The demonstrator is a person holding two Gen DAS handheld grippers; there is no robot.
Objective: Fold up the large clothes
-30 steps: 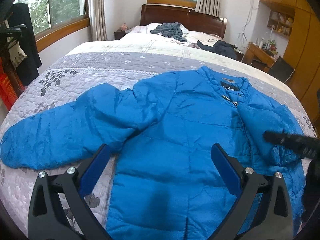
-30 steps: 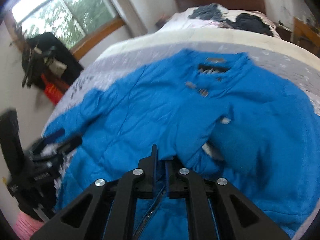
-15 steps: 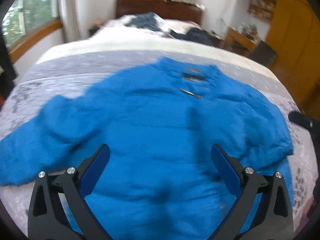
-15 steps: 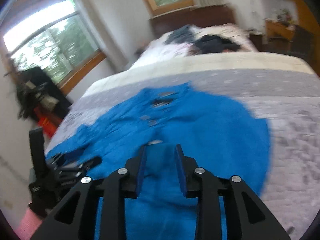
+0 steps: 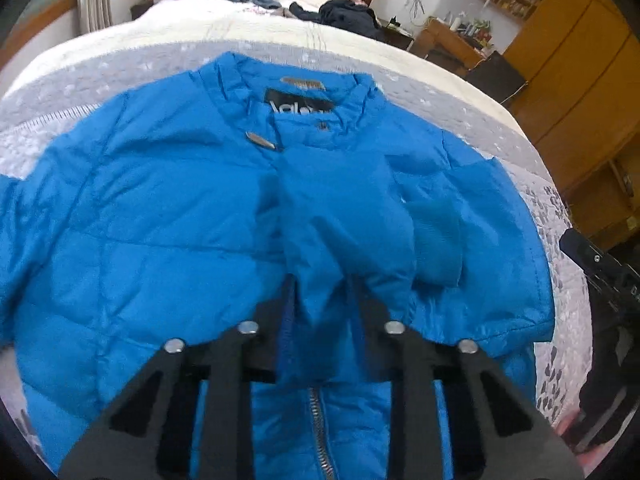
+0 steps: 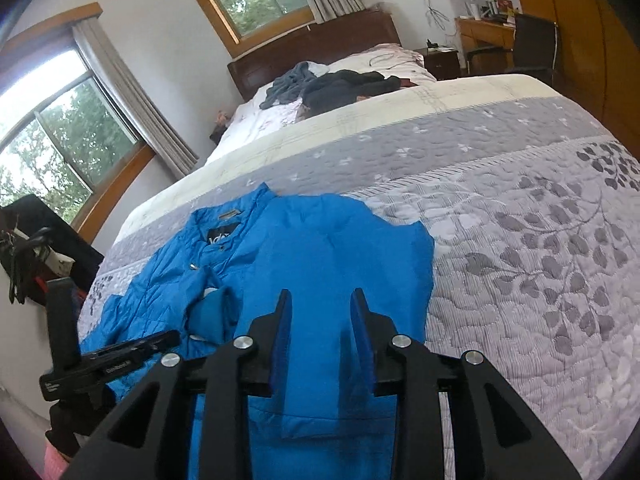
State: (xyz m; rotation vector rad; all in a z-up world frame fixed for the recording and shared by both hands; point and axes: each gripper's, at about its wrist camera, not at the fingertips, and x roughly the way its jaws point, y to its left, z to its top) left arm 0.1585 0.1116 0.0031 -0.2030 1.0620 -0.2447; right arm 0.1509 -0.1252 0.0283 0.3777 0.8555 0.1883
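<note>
A blue puffer jacket lies face up on the grey quilted bed, collar toward the headboard. One sleeve is folded across its front, with the cuff near the zip. My left gripper is over the jacket's middle. Its fingers are drawn close together, with a fold of that blue sleeve cloth pinched between them. My right gripper hovers over the jacket's right side. Its fingers stand partly apart and hold nothing. The right tool's black body shows at the right edge of the left wrist view.
Dark clothes are heaped on the pillows by the wooden headboard. A desk and black chair stand at the far right beside a wooden wardrobe. Bare quilt stretches to the right of the jacket.
My left gripper moved in over the jacket's middle and went from wide open to closed on the folded sleeve. My right gripper let go of the cloth, opened and drew back to the right.
</note>
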